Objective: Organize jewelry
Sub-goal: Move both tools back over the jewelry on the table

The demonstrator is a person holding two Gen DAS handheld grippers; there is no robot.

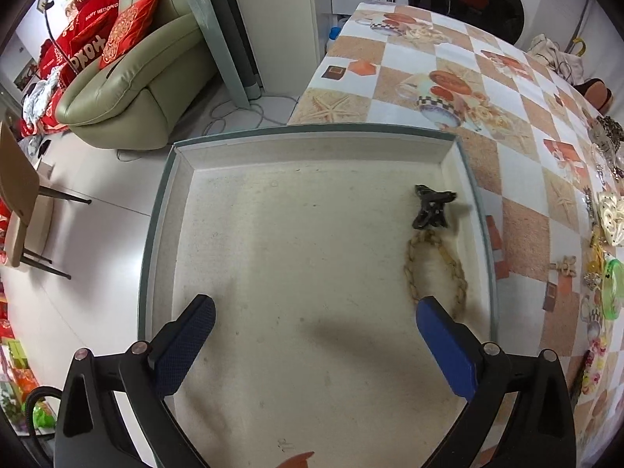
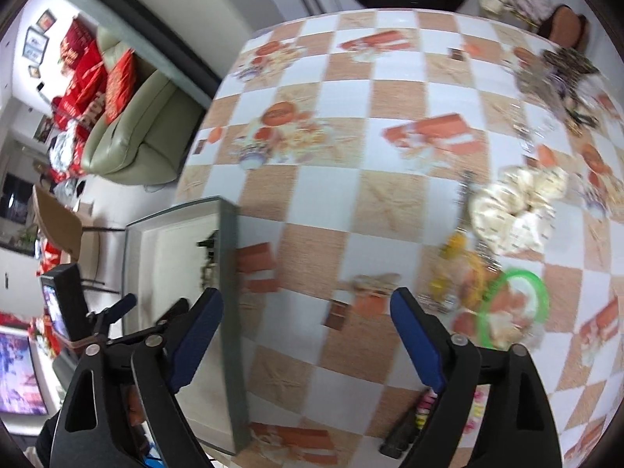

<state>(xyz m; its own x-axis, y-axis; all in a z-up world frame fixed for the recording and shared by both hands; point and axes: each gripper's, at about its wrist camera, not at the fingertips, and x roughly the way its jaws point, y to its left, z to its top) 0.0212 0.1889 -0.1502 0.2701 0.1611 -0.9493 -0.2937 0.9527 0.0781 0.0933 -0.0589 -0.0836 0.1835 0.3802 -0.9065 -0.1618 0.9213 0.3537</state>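
Observation:
A shallow cream box [image 1: 183, 210] with a grey-green rim lies at the table's left edge. On its floor, near the right wall, rest a black chain piece [image 1: 432, 206] and a pale gold chain bracelet [image 1: 436, 265]. My left gripper [image 1: 316, 312] hangs over the box, jaws wide open with nothing between them. My right gripper [image 2: 306, 308] hovers open and empty above the checked tablecloth, just right of the box [image 2: 230, 312]. A small knotted beige piece [image 2: 372, 282] lies ahead of it. A green bangle [image 2: 518, 304], yellow pieces [image 2: 456, 245] and a cream beaded heap [image 2: 514, 202] lie to its right.
More jewelry [image 1: 602, 210] is strewn along the table's right side, with a dark tangled pile [image 2: 561, 74] at the far right. A flat dark item [image 2: 405, 429] lies near the front. Off the table's left edge are floor, a green sofa [image 1: 132, 89] and a chair [image 1: 19, 202].

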